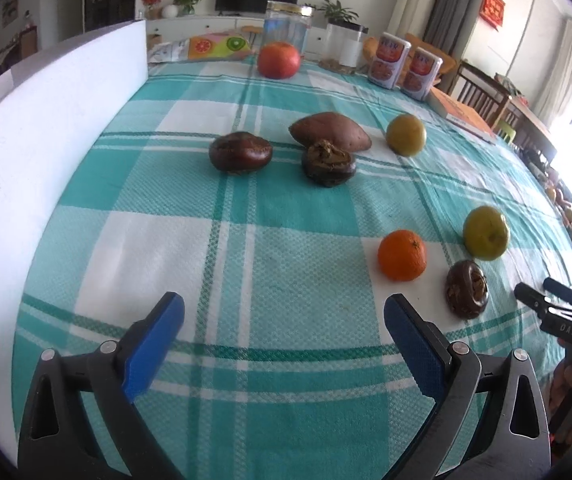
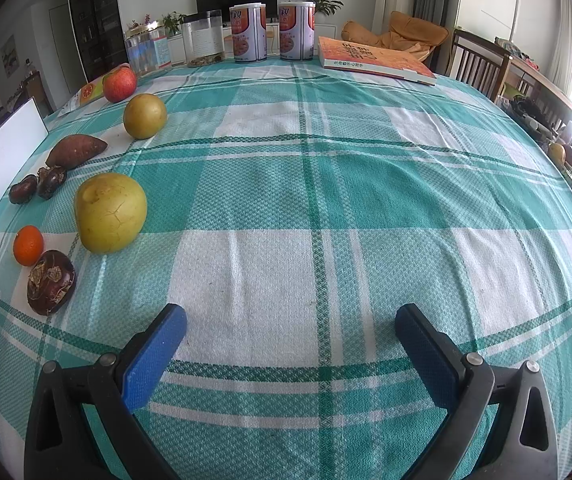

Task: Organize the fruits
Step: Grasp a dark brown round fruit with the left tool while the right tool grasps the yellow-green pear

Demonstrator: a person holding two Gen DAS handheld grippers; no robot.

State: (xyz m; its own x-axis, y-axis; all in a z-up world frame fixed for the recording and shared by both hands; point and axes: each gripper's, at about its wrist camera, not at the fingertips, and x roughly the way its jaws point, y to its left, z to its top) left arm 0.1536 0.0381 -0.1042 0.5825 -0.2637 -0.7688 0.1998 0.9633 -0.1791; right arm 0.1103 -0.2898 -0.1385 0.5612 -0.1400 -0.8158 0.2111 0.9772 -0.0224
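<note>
Fruits lie on a teal checked tablecloth [image 1: 286, 240]. In the left wrist view I see a red apple [image 1: 278, 60] at the back, a sweet potato [image 1: 329, 130], two dark water chestnuts [image 1: 240, 153] [image 1: 328, 163], a yellow-green pear [image 1: 405, 134], a second pear [image 1: 485, 233], a mandarin [image 1: 402, 255] and a third chestnut [image 1: 467, 289]. My left gripper [image 1: 284, 312] is open and empty above the cloth. My right gripper [image 2: 291, 326] is open and empty; the near pear [image 2: 110, 212], mandarin [image 2: 28, 245] and chestnut [image 2: 51, 282] lie to its left.
A white board [image 1: 46, 140] stands along the table's left side. At the back stand a glass jar [image 1: 288, 26], a clear canister [image 1: 344, 46], two cans [image 1: 388, 60] [image 1: 422, 74] and an orange book [image 1: 464, 116]. Chairs [image 2: 482, 66] stand at the right.
</note>
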